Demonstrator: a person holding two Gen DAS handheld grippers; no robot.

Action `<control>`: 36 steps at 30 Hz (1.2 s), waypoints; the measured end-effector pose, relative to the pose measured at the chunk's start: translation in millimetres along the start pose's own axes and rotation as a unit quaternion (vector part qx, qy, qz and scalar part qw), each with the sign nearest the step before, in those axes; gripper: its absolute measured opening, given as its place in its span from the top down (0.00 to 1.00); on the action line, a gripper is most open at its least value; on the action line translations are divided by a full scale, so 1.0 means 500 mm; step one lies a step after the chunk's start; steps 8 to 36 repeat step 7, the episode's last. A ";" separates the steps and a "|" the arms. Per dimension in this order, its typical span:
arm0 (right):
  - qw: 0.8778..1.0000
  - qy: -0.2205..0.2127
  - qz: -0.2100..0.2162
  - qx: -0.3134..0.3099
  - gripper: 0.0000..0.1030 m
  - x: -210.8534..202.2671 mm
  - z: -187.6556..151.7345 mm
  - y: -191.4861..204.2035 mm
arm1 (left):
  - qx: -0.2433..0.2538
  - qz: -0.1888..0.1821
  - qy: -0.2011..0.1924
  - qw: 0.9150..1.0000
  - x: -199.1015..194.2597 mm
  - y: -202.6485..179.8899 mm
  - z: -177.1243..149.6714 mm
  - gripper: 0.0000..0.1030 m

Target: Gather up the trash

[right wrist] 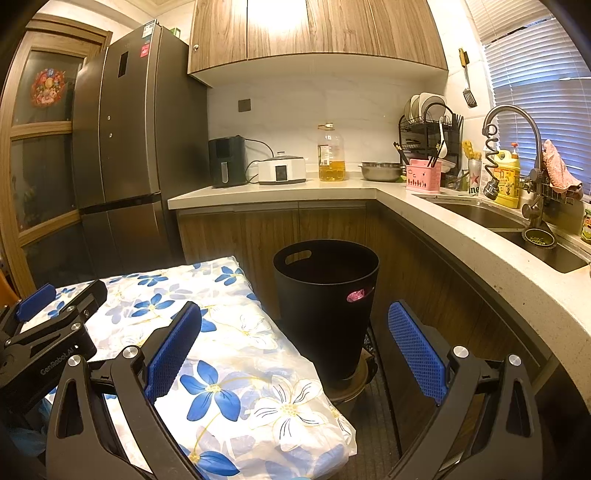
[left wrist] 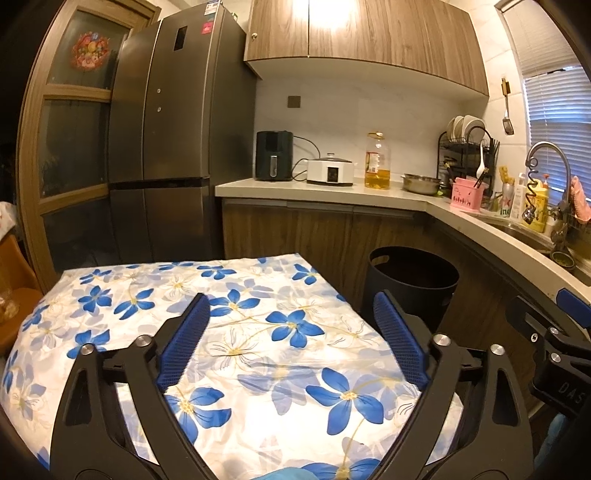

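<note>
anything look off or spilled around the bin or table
Nothing spilled. The black bin stands upright on the floor beside the flowered tablecloth, with something pink showing through its side handle hole. Both grippers are open and empty.

Warm, dimmish indoor light glares off the upper cabinets (left wrist: 332,26) and washes the backsplash (right wrist: 314,107), while fisheye bending curves the edges, corners go black, lower cupboards sit in shadow

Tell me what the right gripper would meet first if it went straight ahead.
Most likely the black bin: it stands between the open right gripper fingers, ahead. Depth is unclear, and the gripper may pass above its rim.
</note>
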State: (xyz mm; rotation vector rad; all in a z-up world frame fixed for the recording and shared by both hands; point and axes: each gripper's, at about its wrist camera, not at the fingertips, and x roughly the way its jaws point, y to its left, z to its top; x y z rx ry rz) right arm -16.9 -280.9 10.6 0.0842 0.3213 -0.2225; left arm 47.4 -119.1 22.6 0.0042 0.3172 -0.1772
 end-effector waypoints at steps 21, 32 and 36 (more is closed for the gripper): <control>1.000 -0.002 0.000 0.001 0.05 -0.001 0.001 -0.001 | -0.009 0.001 0.004 1.000 0.000 0.002 0.001 0.06; 1.000 -0.002 0.000 0.001 0.05 -0.001 0.001 -0.001 | -0.009 0.001 0.004 1.000 0.000 0.002 0.001 0.06; 1.000 -0.002 0.000 0.001 0.05 -0.001 0.001 -0.001 | -0.009 0.001 0.004 1.000 0.000 0.002 0.001 0.06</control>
